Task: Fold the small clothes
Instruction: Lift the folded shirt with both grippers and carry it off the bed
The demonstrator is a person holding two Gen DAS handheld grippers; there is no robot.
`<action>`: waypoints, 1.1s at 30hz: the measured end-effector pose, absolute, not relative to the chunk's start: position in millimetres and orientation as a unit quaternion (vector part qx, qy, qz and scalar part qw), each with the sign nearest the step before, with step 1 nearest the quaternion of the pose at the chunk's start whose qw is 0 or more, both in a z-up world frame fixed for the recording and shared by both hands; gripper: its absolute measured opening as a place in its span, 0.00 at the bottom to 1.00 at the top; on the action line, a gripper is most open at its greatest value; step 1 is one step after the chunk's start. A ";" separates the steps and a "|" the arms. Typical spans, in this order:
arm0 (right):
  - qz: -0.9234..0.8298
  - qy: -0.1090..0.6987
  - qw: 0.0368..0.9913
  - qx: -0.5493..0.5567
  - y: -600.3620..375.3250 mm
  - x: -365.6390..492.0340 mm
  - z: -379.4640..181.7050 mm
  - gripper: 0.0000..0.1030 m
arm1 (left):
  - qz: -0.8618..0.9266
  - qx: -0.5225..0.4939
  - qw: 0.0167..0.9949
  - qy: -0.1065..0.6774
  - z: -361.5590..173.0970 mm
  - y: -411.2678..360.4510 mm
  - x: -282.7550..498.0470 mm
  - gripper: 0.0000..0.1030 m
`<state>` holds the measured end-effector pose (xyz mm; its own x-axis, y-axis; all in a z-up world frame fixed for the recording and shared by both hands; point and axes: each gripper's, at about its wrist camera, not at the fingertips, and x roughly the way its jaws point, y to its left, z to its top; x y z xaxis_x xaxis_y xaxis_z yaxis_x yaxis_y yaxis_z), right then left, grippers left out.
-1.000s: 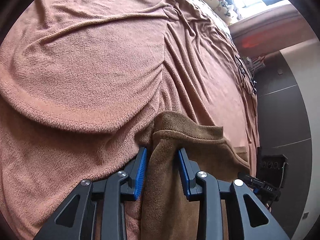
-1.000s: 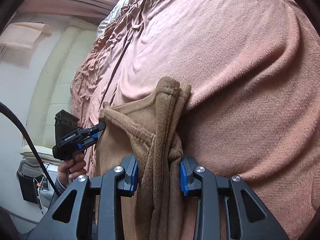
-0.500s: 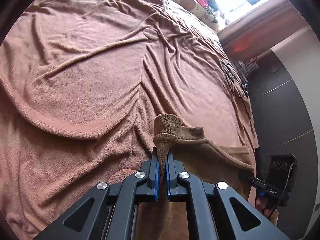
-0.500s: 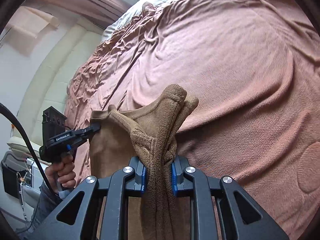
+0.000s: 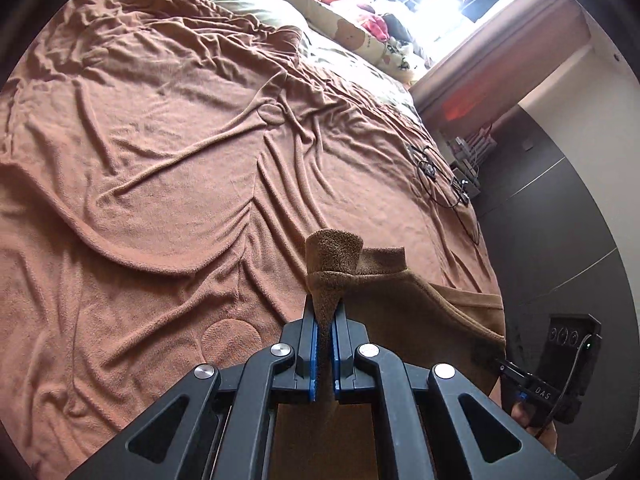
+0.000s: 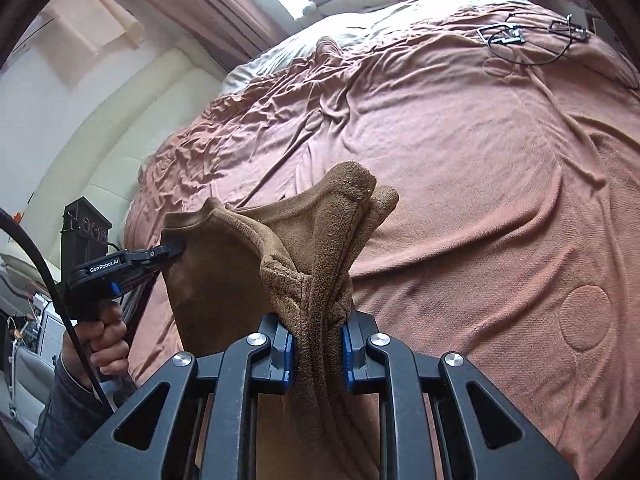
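Observation:
A small brown fleece garment [image 5: 404,312] hangs stretched between my two grippers, lifted above the bed. My left gripper [image 5: 325,324] is shut on one top corner of it; the pinched cloth sticks up past the blue pads. My right gripper [image 6: 318,334] is shut on the other top corner, a thick bunch of the garment [image 6: 316,240]. In the right wrist view the left gripper [image 6: 170,249] shows at the left, clamped on the cloth's far edge. In the left wrist view the right gripper's body [image 5: 560,376] shows at the lower right. The garment's lower part is hidden.
A wrinkled pinkish-brown blanket [image 5: 160,160] covers the bed below. Black cables and a small device [image 6: 516,38] lie on the bed's far side. Pillows and plush toys [image 5: 360,32] sit by the window. A padded cream headboard [image 6: 120,120] stands to the left.
Both grippers closed on the garment's corners, then lifted it off the blanket. The bed now looks farther below and the cloth hangs between them.

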<state>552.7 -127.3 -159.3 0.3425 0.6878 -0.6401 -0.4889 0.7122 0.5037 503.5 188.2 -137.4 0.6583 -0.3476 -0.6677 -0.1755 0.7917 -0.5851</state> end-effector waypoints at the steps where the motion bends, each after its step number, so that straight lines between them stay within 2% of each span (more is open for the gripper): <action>1: 0.362 0.442 0.814 0.110 -127.2 550.5 -157.7 0.14 | -0.052 -0.318 0.855 0.407 -134.2 187.2 500.9 0.05; 33: 0.357 0.351 0.861 0.085 -190.2 396.5 -66.6 0.13 | -0.099 -0.306 0.897 0.305 -21.5 154.3 374.9 0.04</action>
<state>396.5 -190.2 -66.6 0.4985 0.6743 -0.5448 -0.5549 0.7311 0.3971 374.9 154.3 -21.5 0.7949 -0.3632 -0.4861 -0.0095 0.7935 -0.6085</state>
